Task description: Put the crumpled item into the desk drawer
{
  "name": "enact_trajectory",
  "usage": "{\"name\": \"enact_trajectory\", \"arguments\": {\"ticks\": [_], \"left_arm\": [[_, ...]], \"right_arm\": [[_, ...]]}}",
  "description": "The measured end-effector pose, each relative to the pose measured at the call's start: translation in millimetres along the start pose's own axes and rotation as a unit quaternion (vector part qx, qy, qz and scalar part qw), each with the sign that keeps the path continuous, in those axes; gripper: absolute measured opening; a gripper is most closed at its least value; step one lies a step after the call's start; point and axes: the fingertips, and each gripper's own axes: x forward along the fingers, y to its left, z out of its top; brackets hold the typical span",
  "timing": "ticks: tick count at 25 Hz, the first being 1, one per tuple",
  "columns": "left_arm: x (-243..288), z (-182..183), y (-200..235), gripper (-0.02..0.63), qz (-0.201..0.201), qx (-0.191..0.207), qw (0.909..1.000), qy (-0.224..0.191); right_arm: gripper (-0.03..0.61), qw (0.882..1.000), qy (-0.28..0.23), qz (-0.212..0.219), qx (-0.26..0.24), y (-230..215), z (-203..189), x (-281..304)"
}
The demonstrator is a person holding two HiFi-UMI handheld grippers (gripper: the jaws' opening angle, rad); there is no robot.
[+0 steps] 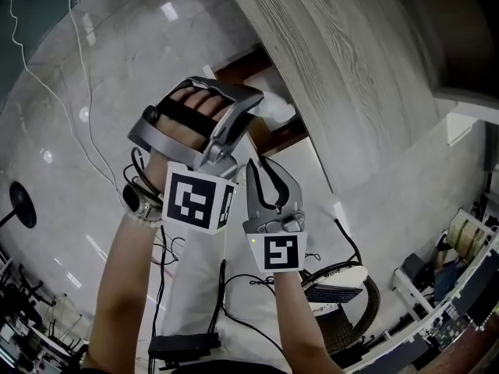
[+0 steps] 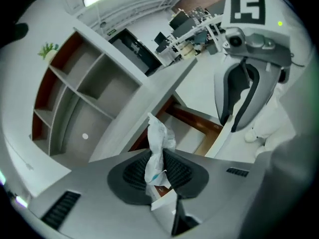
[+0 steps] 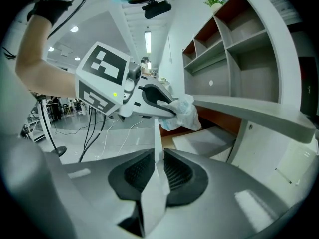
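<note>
Both forearms reach forward. The grey left gripper [image 2: 157,169] pinches a crumpled white wrapper [image 2: 158,136]; the grey right gripper [image 3: 158,171] clamps a white drawer-front edge [image 3: 156,136].

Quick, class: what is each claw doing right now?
Left claw: closed on the crumpled item.
Right claw: closed on the drawer front.

The crumpled white item [image 2: 155,148] looks like thin, wrinkled plastic film, the grey desk top [image 1: 343,53] shows matt wood grain, the desk drawer [image 2: 197,121] smooth red-brown wood, the pale floor [image 1: 156,53] glossy stone.
</note>
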Motion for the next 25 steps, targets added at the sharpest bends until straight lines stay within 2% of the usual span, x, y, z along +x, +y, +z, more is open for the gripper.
{"name": "enact_trajectory", "arguments": {"ticks": [2, 4, 5, 12, 16, 19, 23, 25], "left_arm": [[7, 0, -7, 0.069, -0.015, 0.028, 0.9995, 0.006], [12, 0, -12, 0.069, -0.029, 0.029, 0.9991, 0.008], [14, 0, -14, 0.072, -0.036, 0.022, 0.9991, 0.009], [10, 0, -19, 0.198, -0.069, -0.051, 0.9963, 0.005], [-5, -3, -7, 0.204, -0.043, -0.112, 0.9928, -0.002], [-23, -5, 2, 0.201, -0.008, -0.194, 0.9809, -0.014], [-44, -17, 0, 0.088, 0.018, -0.282, 0.9592, -0.018], [-50, -20, -3, 0.074, 0.025, -0.31, 0.9503, -0.018]], "right_arm": [[0.063, 1.0, -0.001, 0.002, -0.001, 0, 0, 0], [0.064, 1.0, 0.001, 0.004, -0.001, 0, -1, 0], [0.064, 1.0, 0.002, 0.004, -0.001, 0, -2, 0], [0.064, 1.0, 0.004, 0.004, 0.003, -1, -5, -2], [0.064, 1.0, 0.001, -0.002, 0.003, -3, -4, -1], [0.064, 1.0, -0.01, -0.013, 0.007, -6, 3, -3], [0.064, 1.0, -0.006, -0.01, -0.004, -5, 6, -4], [0.064, 1.0, -0.006, -0.012, -0.006, -7, 8, -5]]}}
